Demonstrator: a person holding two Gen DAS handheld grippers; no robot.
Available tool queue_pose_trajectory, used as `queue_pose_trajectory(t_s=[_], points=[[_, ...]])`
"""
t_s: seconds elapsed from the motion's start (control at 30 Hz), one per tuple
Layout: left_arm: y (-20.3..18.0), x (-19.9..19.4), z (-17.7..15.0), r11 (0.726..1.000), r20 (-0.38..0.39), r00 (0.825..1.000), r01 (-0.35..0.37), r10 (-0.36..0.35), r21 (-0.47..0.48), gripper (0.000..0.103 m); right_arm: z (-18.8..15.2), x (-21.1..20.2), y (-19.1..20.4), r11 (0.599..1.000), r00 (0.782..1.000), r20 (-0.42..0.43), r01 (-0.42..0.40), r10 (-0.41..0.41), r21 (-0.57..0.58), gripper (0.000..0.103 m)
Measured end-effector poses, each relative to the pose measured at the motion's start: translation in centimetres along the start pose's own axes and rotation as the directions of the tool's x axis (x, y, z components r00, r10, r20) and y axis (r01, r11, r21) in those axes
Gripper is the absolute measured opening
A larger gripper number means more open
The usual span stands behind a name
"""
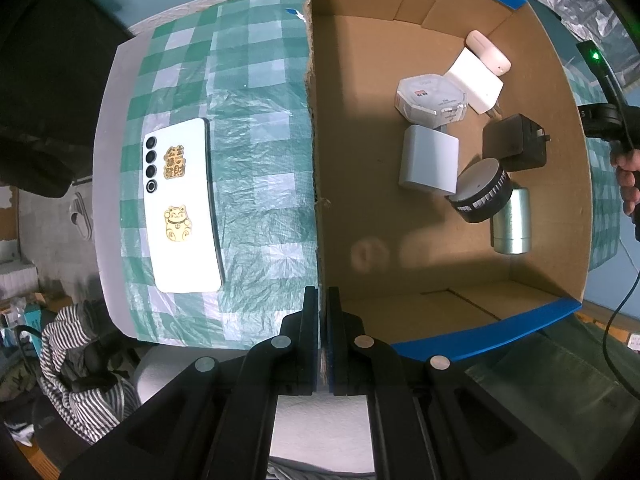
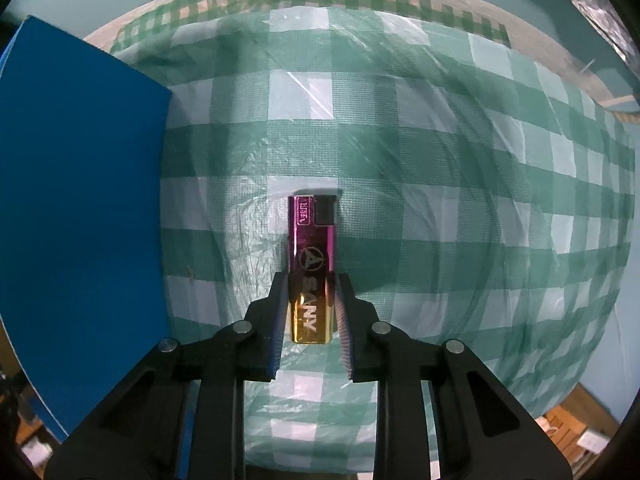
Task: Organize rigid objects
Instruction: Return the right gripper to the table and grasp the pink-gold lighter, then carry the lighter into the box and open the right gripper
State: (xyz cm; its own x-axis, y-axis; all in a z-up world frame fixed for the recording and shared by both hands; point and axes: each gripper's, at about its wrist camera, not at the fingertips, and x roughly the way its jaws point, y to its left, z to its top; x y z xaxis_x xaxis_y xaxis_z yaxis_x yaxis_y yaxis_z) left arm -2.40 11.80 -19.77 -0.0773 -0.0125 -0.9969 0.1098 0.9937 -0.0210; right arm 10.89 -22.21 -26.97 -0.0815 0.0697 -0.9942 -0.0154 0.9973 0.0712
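Clamped around my right gripper's [image 2: 311, 280] two black fingers is a glossy metal lighter [image 2: 312, 268], magenta at the far end fading to gold at the near end; the pads press its two long sides near the gold end, and the rest pokes forward past the fingertips over the table. On its face I read "SANY" in large letters under a triangle-in-circle emblem, with a small engraved mark near the cap that is too small for me to read. My left gripper [image 1: 323, 296] has its jaws drawn nearly together on the raw edge of the open brown cardboard box with blue outer faces [image 1: 440, 280], pinching the wall [image 1: 316, 216] between the pads. Inside that box, gathered toward the far right, lie a white pill-shaped case [image 1: 489, 51], a white square charger [image 1: 474, 79], an octagonal clear-lidded white pack [image 1: 431, 98] whose print I cannot make out, a pale grey rounded block [image 1: 429, 160], a black plug adapter [image 1: 515, 143], a black round puck with a grey top [image 1: 480, 191] and a silvery metal cylinder [image 1: 512, 222]. Outside the box, to its left on the table, a white smartphone [image 1: 185, 204] lies face down, carrying a gold sticker of Chinese characters and a gold lucky-cat sticker. Everything rests on a green-and-white checked plastic tablecloth [image 2: 440, 160], crinkled and shiny. Beyond the table edge I see a striped cloth heap [image 1: 76, 368] and cluttered floor.
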Motion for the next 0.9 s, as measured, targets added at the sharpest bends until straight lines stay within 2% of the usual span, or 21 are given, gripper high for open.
queue_pose_trajectory(t_s=[0.5, 0.9], points=[[-0.1, -0.1, 0.1, 1.0, 0.001, 1.0, 0.001, -0.001, 0.007, 0.003, -1.4, -2.2, 0.8, 0.99, 1.0, -0.006, 0.002, -0.003, -0.141, 0.023], [-0.1, -0.1, 0.1, 1.0, 0.0, 1.0, 0.001, -0.001, 0.005, 0.003, -2.3, -7.2, 2.4, 0.967, 0.999, 0.024, -0.019, 0.027, -0.255, 0.023]])
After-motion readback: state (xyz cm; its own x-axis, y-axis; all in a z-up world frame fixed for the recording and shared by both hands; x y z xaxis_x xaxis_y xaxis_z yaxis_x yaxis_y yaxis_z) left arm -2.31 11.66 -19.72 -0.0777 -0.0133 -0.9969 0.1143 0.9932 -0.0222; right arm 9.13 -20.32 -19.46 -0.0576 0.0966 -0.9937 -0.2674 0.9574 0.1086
